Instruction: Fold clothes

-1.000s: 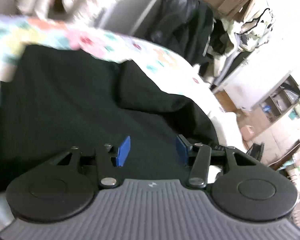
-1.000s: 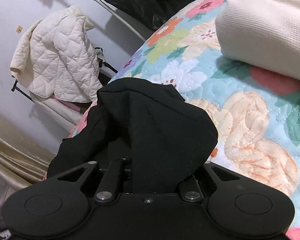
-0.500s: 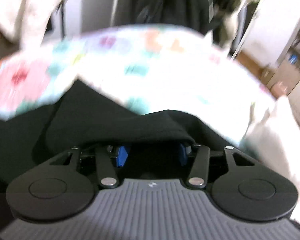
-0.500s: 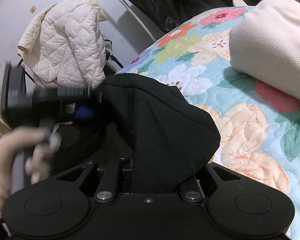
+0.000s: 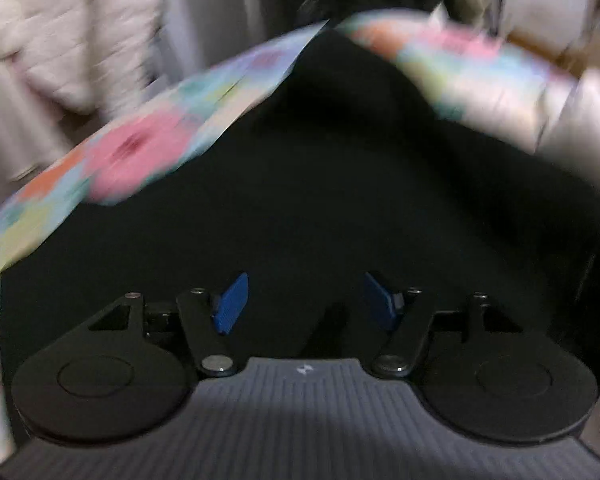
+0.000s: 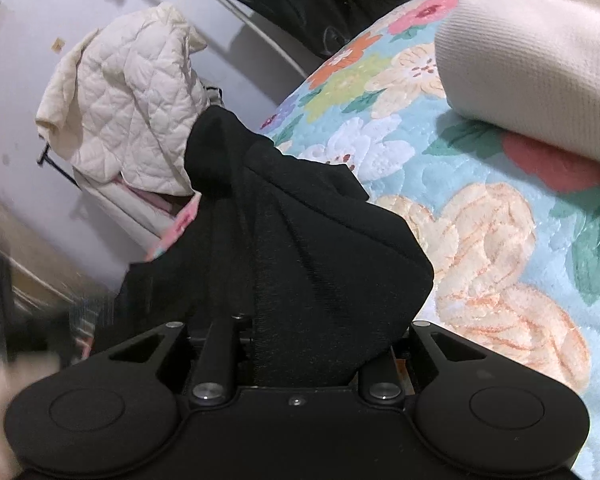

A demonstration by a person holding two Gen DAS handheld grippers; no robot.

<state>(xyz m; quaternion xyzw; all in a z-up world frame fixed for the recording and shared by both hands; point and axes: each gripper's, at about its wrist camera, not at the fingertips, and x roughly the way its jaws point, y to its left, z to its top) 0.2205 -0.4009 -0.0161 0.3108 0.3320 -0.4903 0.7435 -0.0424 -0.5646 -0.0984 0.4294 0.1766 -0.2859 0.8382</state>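
Note:
A black garment (image 5: pixel 320 184) lies spread over the floral quilt (image 5: pixel 140 148) and fills most of the blurred left wrist view. My left gripper (image 5: pixel 306 300) hovers just over it, open, with nothing between its blue pads (image 5: pixel 232 302). In the right wrist view a bunched fold of the black garment (image 6: pixel 300 248) rises from my right gripper (image 6: pixel 300 352), which is shut on it. The cloth covers its fingertips. The garment drapes left toward the bed's edge.
A folded cream knit (image 6: pixel 540 60) rests on the floral quilt (image 6: pixel 500 240) at the right. A white quilted jacket (image 6: pixel 128 108) hangs on a rack by the wall, beside dark hanging clothes (image 6: pixel 320 4). A blurred pale shape shows at the lower left (image 6: pixel 4 392).
My left gripper swung over the garment and its pads stand wider apart than half a second ago. The held fold in the right gripper has been pulled taller and tighter.

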